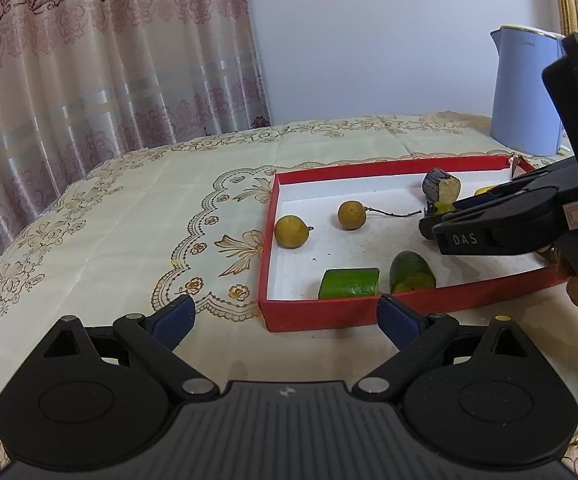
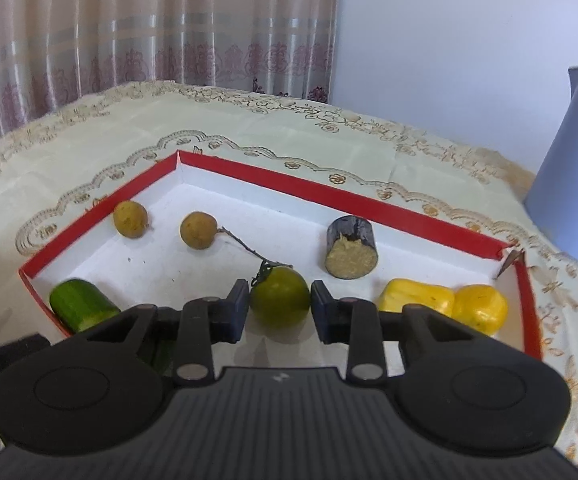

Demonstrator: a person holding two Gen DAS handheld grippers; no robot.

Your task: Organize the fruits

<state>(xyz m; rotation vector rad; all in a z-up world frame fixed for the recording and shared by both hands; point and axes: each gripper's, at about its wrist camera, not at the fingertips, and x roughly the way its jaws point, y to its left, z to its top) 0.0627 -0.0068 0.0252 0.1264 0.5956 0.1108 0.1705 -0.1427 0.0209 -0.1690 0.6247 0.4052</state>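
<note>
Fingers first: right gripper (image 2: 279, 307) has its blue pads clamped on the round green tomato with a dried stem (image 2: 280, 302), low over the floor of the shallow red-walled, white-floored cardboard tray (image 2: 329, 196), near its front middle; left gripper (image 1: 285, 316) stands wide apart and empty just outside the tray's near wall. Progress, my read: every fruit in view already sits in the tray on the cream gold-patterned table (image 1: 129, 220), so collecting looks done and only arranging is left, tomato currently in hand. Largest down: two yellow lumpy fruit pieces (image 2: 445, 306) touching at the right, dark-skinned cut cane stub (image 2: 351, 254) lying with its pale cut face toward the camera, green cucumber chunks (image 1: 381, 280) lying on their sides at the near wall, two small tan round longans (image 2: 161, 224) far left. Tomato is near-spherical, no real long axis; its stem points up and away from the right gripper.
</note>
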